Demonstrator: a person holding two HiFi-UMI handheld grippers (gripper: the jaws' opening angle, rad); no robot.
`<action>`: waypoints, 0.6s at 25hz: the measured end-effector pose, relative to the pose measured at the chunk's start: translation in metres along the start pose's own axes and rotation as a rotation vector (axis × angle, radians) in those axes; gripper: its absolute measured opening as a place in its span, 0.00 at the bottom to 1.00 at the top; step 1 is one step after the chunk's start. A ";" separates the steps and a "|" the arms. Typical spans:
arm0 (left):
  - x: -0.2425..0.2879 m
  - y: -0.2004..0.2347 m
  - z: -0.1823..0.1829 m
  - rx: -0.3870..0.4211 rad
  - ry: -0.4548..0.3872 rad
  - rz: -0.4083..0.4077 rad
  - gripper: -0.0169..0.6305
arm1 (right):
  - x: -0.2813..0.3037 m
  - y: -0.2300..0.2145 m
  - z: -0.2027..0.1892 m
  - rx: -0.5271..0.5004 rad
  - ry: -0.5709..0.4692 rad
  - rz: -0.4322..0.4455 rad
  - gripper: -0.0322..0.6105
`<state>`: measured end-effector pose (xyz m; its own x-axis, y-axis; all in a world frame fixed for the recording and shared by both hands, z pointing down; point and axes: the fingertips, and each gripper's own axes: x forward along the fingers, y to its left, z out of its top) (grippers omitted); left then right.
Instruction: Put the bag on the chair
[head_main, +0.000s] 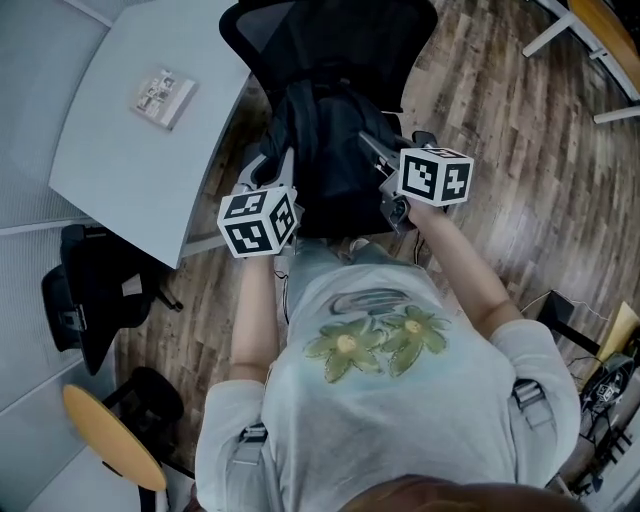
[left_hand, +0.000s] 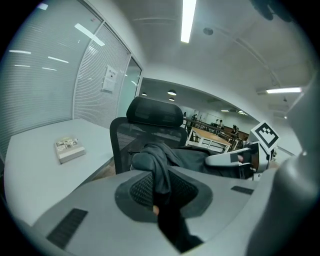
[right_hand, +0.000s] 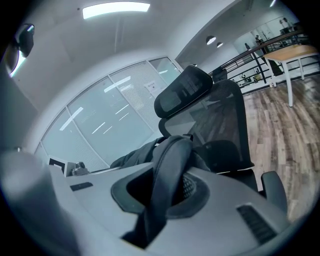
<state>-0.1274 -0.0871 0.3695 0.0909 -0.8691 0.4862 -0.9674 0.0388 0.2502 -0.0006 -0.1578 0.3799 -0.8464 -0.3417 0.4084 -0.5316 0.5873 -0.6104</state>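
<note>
The floor (head_main: 520, 150) is wood-look planking in brown and grey streaks. A pale grey surface (head_main: 130, 170) with a smooth matte top and a rounded edge fills the upper left of the head view. Beside it stands the chair (head_main: 330, 40), a black office chair with a curved mesh back and a padded headrest. A second black chair (head_main: 95, 290) and a round stool (head_main: 110, 435) with a wooden seat stand further left.

The bag (head_main: 335, 150) is a black backpack of soft, creased fabric. It hangs over the chair's seat just in front of the mesh back. No view shows whether its bottom rests on the seat.

The left tongs (left_hand: 161, 192) are nearly closed, their ribbed dark pads pinching a thin, crumpled fold of the bag's fabric. The right tongs (right_hand: 162, 195) are equally narrow, clamped on a thick padded strap (right_hand: 172, 160) that arches up from between the pads. The two tongs hold the bag from opposite sides. Each carries a cube printed with black-and-white square markers.

A small flat box (head_main: 165, 97) lies on the surface, well apart from the chair. Its printed top is too small to read. A paper sheet (left_hand: 109, 79) on the glass wall is equally illegible.
</note>
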 end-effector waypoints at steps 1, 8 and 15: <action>0.005 0.001 0.002 0.005 0.008 -0.006 0.11 | 0.002 -0.003 0.003 0.005 -0.004 -0.008 0.13; 0.037 0.017 0.018 0.055 0.053 -0.062 0.11 | 0.027 -0.017 0.018 0.046 -0.022 -0.058 0.13; 0.061 0.041 0.020 0.057 0.086 -0.100 0.11 | 0.055 -0.025 0.021 0.068 -0.011 -0.104 0.13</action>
<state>-0.1660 -0.1482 0.3923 0.2052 -0.8218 0.5316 -0.9641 -0.0760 0.2546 -0.0346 -0.2061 0.4031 -0.7869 -0.4062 0.4646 -0.6169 0.4975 -0.6098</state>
